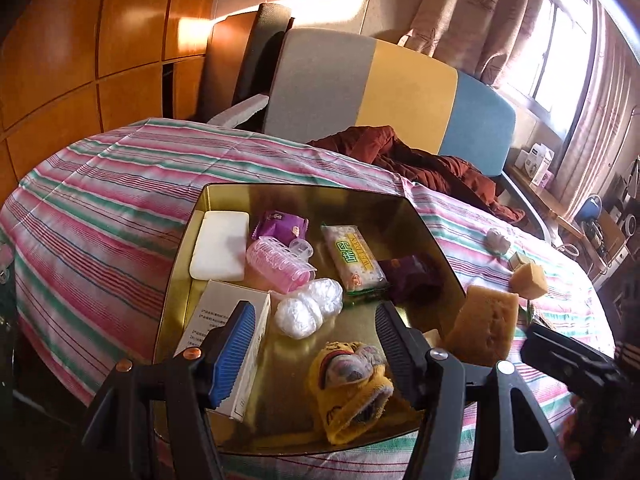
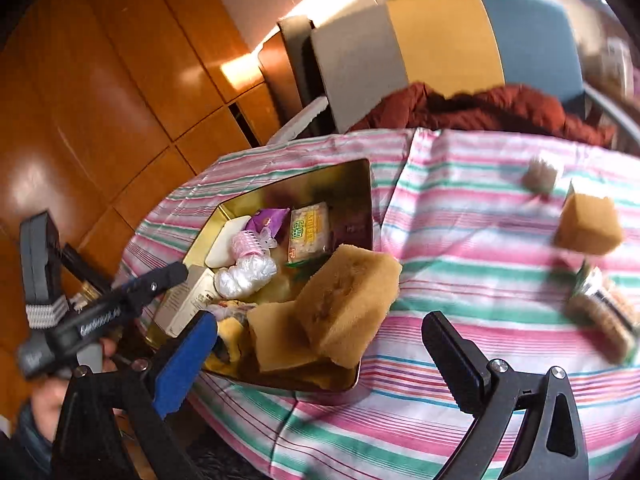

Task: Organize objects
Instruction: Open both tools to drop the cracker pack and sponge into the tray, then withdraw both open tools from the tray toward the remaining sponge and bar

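A gold tin tray [image 1: 188, 240] is seen on a striped cloth [image 1: 100, 184], holding a white box [image 1: 236, 328], a white soap bar [image 1: 220, 244], a pink curler [image 1: 280, 266], a snack packet [image 1: 354, 258] and a yellow knitted toy [image 1: 352, 392]. The left gripper [image 1: 316, 344] is held over the tray, jaws apart and nothing between them. A large sponge [image 2: 348, 300] is propped on the tray's right rim (no pad touches it). The right gripper [image 2: 320, 352] is spread wide, empty. A smaller sponge [image 2: 588, 220] lies further right on the cloth.
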Tool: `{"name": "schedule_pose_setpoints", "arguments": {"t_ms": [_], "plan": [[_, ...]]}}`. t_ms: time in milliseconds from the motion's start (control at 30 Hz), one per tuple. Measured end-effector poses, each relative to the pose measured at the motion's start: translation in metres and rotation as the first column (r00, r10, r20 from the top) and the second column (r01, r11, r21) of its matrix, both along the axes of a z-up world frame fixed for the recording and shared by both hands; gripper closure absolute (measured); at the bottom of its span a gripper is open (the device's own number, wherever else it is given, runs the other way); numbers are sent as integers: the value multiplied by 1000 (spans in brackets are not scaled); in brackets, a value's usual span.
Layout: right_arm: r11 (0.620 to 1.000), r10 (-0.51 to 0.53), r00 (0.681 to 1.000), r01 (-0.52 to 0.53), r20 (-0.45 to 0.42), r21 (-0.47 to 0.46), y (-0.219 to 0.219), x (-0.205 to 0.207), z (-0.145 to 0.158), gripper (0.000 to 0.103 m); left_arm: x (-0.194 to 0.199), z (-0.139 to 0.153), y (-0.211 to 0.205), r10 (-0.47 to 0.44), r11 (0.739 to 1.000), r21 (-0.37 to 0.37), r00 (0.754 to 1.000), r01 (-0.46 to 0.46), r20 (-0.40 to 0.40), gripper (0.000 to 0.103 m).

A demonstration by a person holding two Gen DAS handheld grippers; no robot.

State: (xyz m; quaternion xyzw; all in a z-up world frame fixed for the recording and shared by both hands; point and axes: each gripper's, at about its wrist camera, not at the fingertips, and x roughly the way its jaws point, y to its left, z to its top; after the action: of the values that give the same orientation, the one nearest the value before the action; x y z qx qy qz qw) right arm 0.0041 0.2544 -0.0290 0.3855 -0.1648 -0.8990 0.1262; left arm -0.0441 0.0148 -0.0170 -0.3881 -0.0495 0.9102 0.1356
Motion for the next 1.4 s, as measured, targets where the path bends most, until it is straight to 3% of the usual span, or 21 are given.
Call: {"name": "schedule_pose_setpoints", "arguments": {"t_ms": [133,300,467,667,733,833,1000,1067,1267,1400], "plan": [[998,31,999,-30,25,-56,-8,-24,-9,0,5,2,0,-13,1000,1,1000,13,0,40],[980,188,982,-184,33,-81,-46,-47,-15,0,7,2,-8,5,1000,4,1000,-5,4,40],[984,78,997,-80,21,156,-58,-48,-15,0,8,3,-20,35,999,5,999,-35,0,39],[980,33,999,-26,-30,198,-43,-29,-6,0,8,1,-18,42,999,-11,999,-42,-9,38],[973,18,998,-4,-61,230,-44,-21,0,0,10,2,-15,41,999,-17,999,-41,-14,33],[948,0,991,43,-133,315,-50,-9,12,0,13,4,-12,50,998,-31,998,-50,-27,30],[875,-36,971,144,-235,462,-63,5,24,0,20,8,-6,67,995,-65,996,-70,-55,28],[874,-56,979,143,-196,464,-61,3,20,0,23,10,-3,74,993,-89,994,-81,-78,28],[959,-28,997,47,-71,280,-40,-1,6,0,33,16,4,83,982,-153,985,-107,-151,28],[962,5,993,27,-116,271,-39,8,12,0,36,17,6,88,978,-171,982,-117,-167,28]]}}
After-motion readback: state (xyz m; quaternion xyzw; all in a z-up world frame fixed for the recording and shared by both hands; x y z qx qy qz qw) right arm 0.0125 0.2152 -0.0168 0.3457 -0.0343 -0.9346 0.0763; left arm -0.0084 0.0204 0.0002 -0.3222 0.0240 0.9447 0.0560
